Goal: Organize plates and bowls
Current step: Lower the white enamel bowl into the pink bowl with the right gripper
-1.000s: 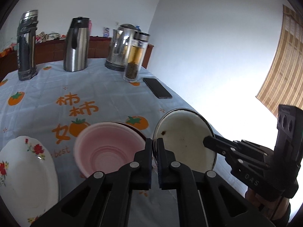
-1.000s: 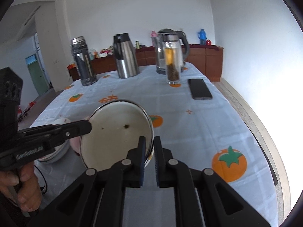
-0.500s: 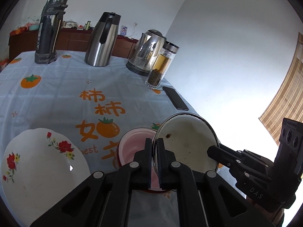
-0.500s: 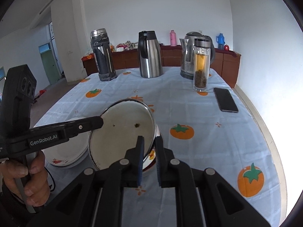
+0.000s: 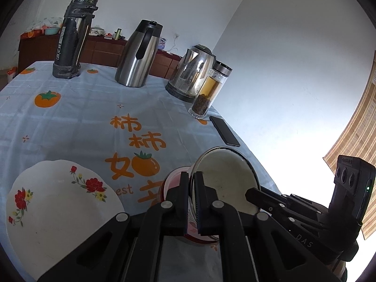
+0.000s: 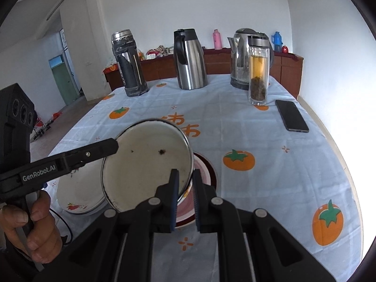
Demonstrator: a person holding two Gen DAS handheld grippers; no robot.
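You had both the left gripper (image 5: 192, 183) and right gripper (image 6: 185, 181) with jaws clamped on the stiff, slippery, chip-prone enamel bowl (image 6: 146, 164) at opposite rims.

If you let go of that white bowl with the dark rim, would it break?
The white bowl looks like enamelled metal, so probably it would chip or clang rather than shatter. Both grippers pinch only its thin rim, so it may slip or swing.

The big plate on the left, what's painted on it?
Red flowers on white plate, clearest in the left wrist view.
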